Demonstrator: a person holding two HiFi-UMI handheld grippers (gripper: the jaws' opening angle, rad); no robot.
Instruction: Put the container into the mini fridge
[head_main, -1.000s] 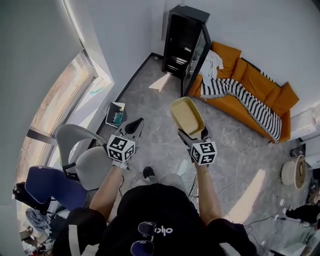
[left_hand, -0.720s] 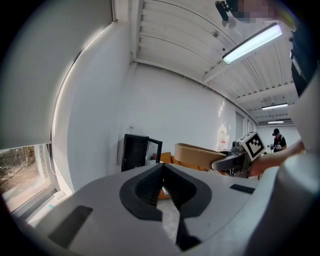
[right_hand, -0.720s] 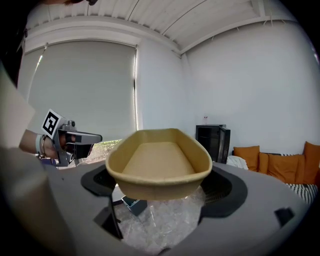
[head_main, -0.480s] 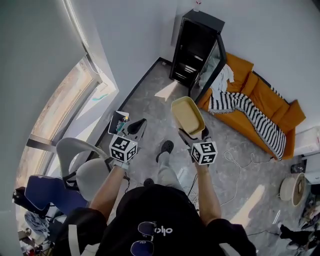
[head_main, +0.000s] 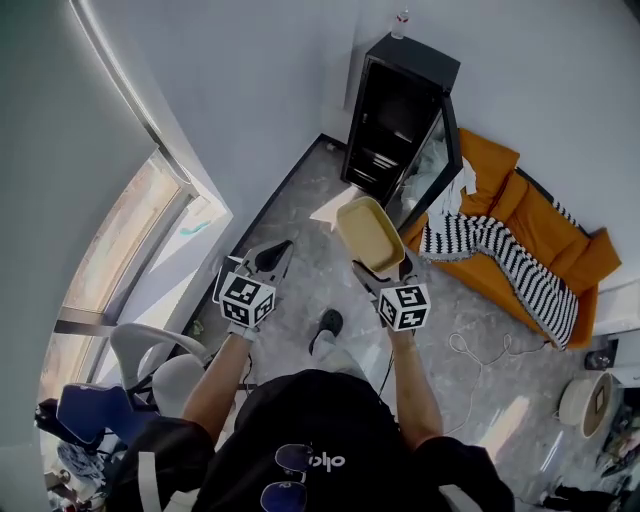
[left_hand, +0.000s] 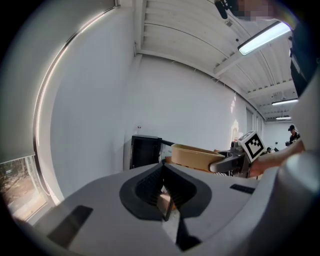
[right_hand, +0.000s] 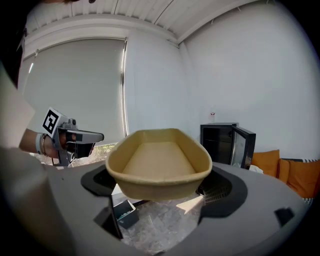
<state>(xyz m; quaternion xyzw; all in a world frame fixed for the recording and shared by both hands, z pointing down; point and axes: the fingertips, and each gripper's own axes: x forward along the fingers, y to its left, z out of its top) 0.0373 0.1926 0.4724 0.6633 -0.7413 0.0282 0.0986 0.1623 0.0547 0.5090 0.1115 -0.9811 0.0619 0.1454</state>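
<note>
A tan oval container (head_main: 369, 233) is held out in front of me, empty, with my right gripper (head_main: 386, 272) shut on its near end. In the right gripper view the container (right_hand: 159, 160) spans both jaws of the right gripper (right_hand: 160, 194). The black mini fridge (head_main: 398, 115) stands against the wall ahead, its glass door (head_main: 440, 165) swung open to the right; it also shows as the fridge (right_hand: 223, 142) beyond the container. My left gripper (head_main: 272, 256) hangs to the left of the container, shut and empty. In its own view the left gripper (left_hand: 167, 204) shows its jaws closed together.
An orange sofa (head_main: 545, 225) with a striped blanket (head_main: 500, 250) stands right of the fridge. A window (head_main: 120, 260) runs along the left wall. A grey chair (head_main: 160, 355) sits behind me on the left, cables (head_main: 470, 348) lie on the floor at the right.
The fridge has come nearer and lower in the head view as the person walks toward it. Both grippers keep their places relative to each other, the container still held.
</note>
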